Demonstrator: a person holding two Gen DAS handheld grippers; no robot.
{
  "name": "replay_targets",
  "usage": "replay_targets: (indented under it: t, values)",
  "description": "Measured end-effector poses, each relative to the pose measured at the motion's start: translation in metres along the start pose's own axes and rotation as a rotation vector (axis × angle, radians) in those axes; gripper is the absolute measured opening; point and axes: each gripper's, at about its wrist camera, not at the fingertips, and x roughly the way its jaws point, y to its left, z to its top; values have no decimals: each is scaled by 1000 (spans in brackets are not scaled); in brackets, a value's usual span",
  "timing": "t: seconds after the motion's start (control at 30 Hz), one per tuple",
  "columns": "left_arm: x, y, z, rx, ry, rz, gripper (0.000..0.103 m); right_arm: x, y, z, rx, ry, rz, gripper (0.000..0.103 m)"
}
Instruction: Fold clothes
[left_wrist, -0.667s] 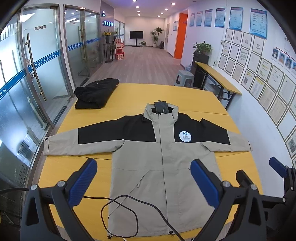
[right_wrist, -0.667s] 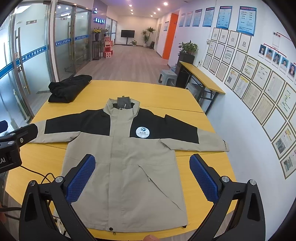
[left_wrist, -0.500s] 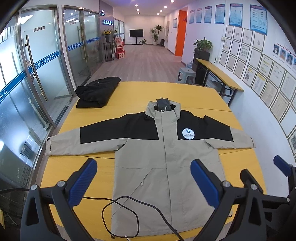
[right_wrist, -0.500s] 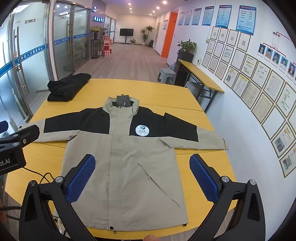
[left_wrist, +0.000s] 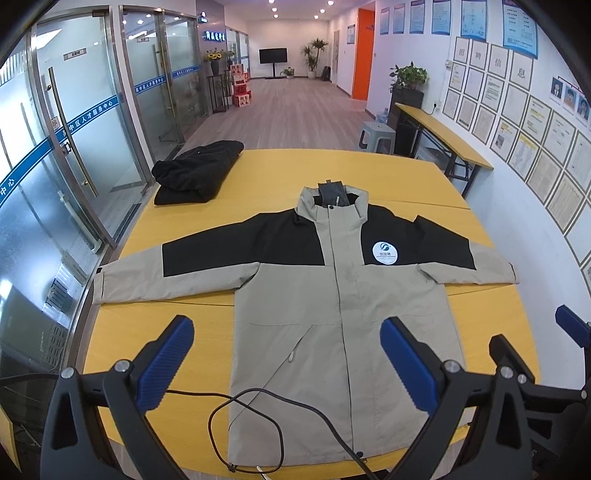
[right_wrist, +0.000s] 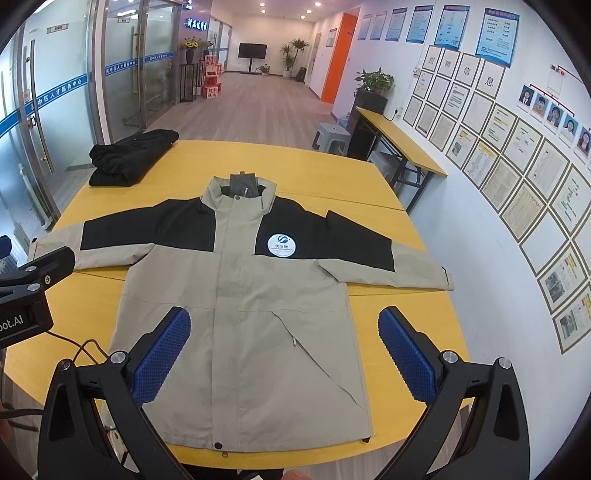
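Observation:
A beige and black jacket (left_wrist: 332, 295) lies flat, front up, on the yellow table (left_wrist: 332, 170), both sleeves spread out sideways; a round white logo is on its chest. It also shows in the right wrist view (right_wrist: 251, 295). My left gripper (left_wrist: 286, 354) is open and empty, held above the jacket's lower hem. My right gripper (right_wrist: 284, 350) is open and empty, also above the lower part of the jacket. The right gripper's blue tip (left_wrist: 570, 325) shows at the right edge of the left wrist view.
A folded black garment (left_wrist: 199, 173) lies at the table's far left corner. A black cable (left_wrist: 258, 417) loops over the jacket's hem near the front edge. Glass doors stand to the left; a wall with framed papers (right_wrist: 517, 155) is on the right.
Both grippers have shifted slightly; the view of the jacket has drifted a little. The jacket has not moved and both grippers stay open.

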Motion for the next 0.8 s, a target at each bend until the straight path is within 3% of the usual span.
replay_targets:
  t: [0.4, 0.8]
  values:
    - [22, -39, 14, 24, 38, 60, 103, 38, -21, 13, -12, 24, 55, 102]
    - [57, -95, 43, -28, 81, 172, 103, 108, -84, 43, -8, 53, 113, 102]
